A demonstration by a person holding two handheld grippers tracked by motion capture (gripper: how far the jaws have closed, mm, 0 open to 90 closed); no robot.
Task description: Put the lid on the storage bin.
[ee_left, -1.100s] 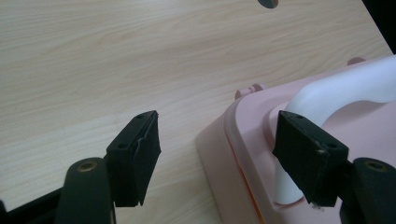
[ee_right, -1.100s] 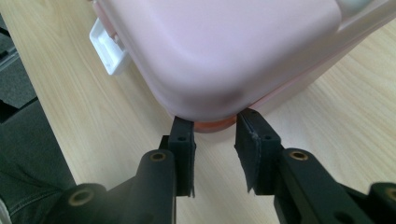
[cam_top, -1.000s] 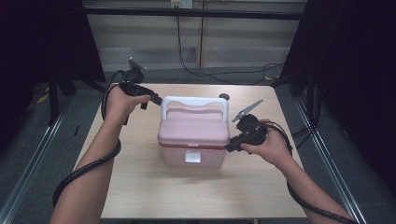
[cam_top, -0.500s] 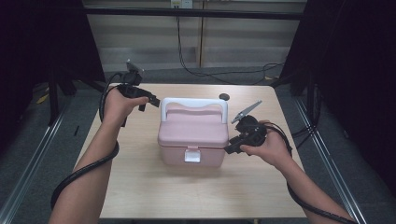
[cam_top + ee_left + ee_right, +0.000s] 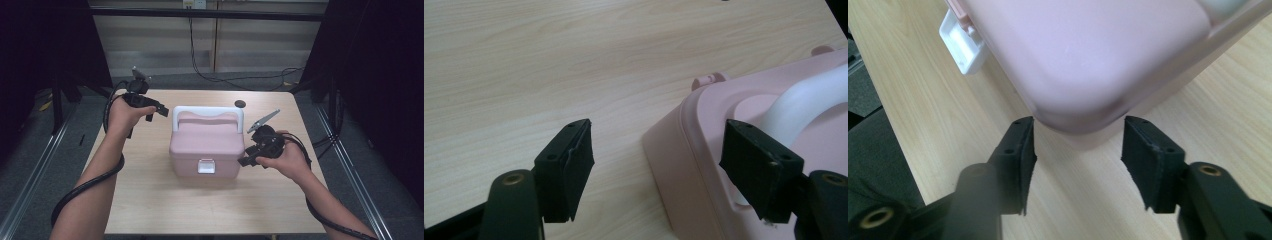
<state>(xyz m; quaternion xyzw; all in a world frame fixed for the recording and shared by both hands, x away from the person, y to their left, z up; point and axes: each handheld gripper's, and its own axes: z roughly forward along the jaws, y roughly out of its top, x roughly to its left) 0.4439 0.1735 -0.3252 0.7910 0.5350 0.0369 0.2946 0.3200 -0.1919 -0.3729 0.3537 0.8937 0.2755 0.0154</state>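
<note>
A pink lidded box [image 5: 207, 145] with a white handle [image 5: 207, 112] and a white front latch [image 5: 206, 166] stands in the middle of the wooden table [image 5: 150, 200]. My left gripper [image 5: 155, 113] hovers open by the box's back left corner. In the left gripper view its jaws [image 5: 659, 160] frame that corner of the box [image 5: 704, 150] and the handle [image 5: 809, 102] without touching them. My right gripper [image 5: 247, 159] sits at the box's front right corner. Its jaws [image 5: 1078, 155] have just been opening, with the box corner [image 5: 1088, 60] just beyond the tips and nothing pinched. The latch [image 5: 963, 42] shows to the left.
A small black round object [image 5: 240, 104] lies on the table behind the box. Cables trail from both grippers over the table's edges. Dark frame posts stand to the left and right, and a cable runs across the floor beyond the table's far edge.
The left hand has shifted slightly near the box's back left corner. The right hand stays at the front right corner.
</note>
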